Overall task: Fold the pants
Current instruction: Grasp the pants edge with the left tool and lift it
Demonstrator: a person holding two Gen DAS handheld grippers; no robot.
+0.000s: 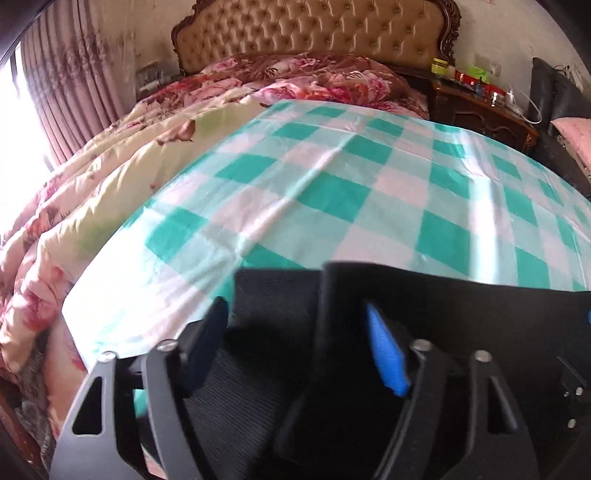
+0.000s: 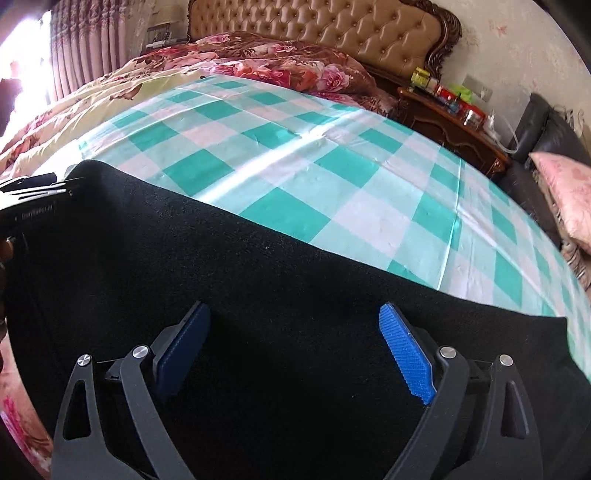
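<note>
The black pants (image 2: 258,277) lie spread across the near part of a teal and white checked sheet (image 2: 295,155) on a bed. My right gripper (image 2: 294,308) hovers just over the dark cloth, open wide, with nothing pinched between its blue pads (image 2: 406,354). In the left wrist view the pants (image 1: 461,302) show a raised folded edge (image 1: 280,295) that stands between the fingers of my left gripper (image 1: 295,306). Its pads (image 1: 386,354) sit apart from the cloth, so it is open. The body of the left gripper (image 2: 33,206) shows at the left edge of the right wrist view.
A bunched floral quilt (image 1: 74,206) fills the left side of the bed below a tufted headboard (image 1: 314,26). A dark wooden nightstand (image 2: 454,122) with small items stands at the right. Beyond it is a dark sofa with a pink cushion (image 2: 565,192). Curtains (image 1: 66,92) hang at the left.
</note>
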